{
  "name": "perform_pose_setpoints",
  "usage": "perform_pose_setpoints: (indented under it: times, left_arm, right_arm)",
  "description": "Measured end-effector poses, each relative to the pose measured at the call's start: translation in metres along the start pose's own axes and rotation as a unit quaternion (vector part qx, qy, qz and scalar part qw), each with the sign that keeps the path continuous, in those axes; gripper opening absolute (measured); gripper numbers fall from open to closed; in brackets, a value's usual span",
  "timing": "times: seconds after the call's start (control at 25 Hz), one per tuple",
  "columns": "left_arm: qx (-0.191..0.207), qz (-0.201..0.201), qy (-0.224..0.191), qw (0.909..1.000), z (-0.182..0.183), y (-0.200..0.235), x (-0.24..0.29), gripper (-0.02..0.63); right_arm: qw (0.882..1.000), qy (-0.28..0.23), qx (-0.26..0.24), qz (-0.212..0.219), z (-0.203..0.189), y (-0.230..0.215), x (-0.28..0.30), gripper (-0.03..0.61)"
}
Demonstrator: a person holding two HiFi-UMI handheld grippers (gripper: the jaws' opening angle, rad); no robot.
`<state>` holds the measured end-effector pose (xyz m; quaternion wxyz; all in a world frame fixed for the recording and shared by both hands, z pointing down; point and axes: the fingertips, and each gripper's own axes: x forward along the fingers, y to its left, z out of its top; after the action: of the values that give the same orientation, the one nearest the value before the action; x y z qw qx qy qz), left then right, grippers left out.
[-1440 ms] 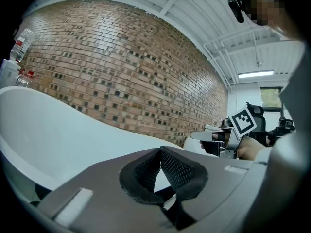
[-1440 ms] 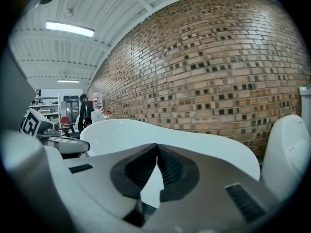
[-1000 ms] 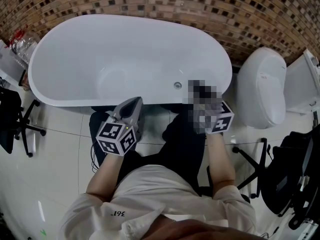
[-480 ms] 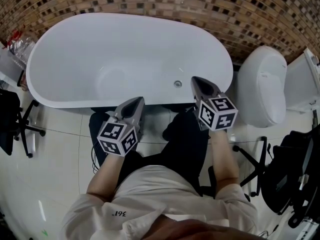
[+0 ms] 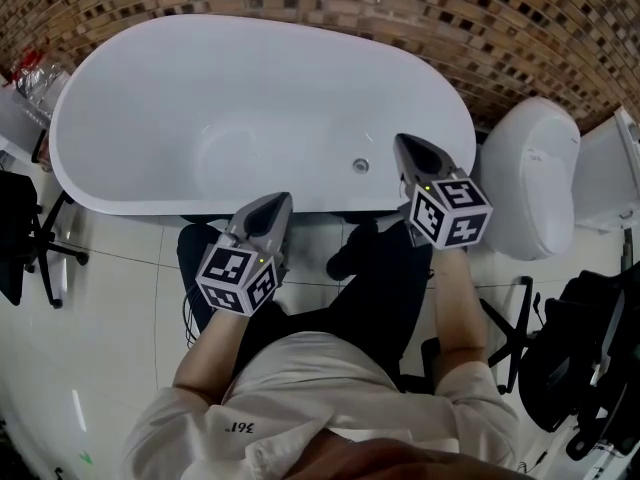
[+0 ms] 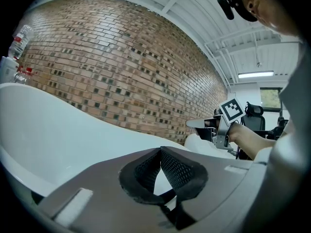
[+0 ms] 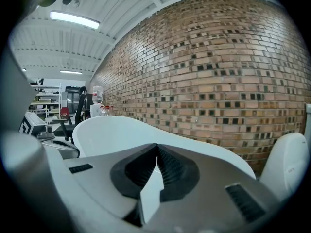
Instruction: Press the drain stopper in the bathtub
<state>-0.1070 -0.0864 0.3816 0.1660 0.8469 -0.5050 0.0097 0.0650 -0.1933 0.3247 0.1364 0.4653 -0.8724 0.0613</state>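
A white oval bathtub [image 5: 130, 200] lies across the head view below a brick wall. A small round metal drain stopper [image 5: 361, 166] sits low inside it, toward the right end. My right gripper [image 5: 402, 140] is shut with nothing in it; its tip hangs over the tub's right inner side, just right of and above the stopper. My left gripper [image 5: 277, 199] is shut and empty, its tip at the tub's near rim, left of the stopper. The left gripper view shows its jaws [image 6: 160, 150] closed and the right gripper [image 6: 190, 124] beyond. In the right gripper view the jaws [image 7: 156, 145] meet, and the stopper is hidden.
A white toilet [image 5: 535, 168] stands close to the tub's right end. Black office chairs stand at the far left [image 5: 25, 238] and lower right [image 5: 590, 348]. Bottles [image 5: 35, 78] sit by the tub's left end. The person's dark legs and shoe [image 5: 350, 258] are on the tiled floor before the tub.
The right gripper has moved a little right and forward, over the tub's right side. The left gripper has stayed almost in place.
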Motion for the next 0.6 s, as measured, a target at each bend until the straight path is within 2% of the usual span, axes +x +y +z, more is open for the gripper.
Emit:
perform_pose_setpoints:
  times: [0.6]
  left_arm:
    - [0.000,-0.010,0.002,1.0000,0.008,0.016,0.031,0.006]
  right_arm:
    - [0.999,0.011,-0.053,0.006,0.032,-0.015,0.051,0.008]
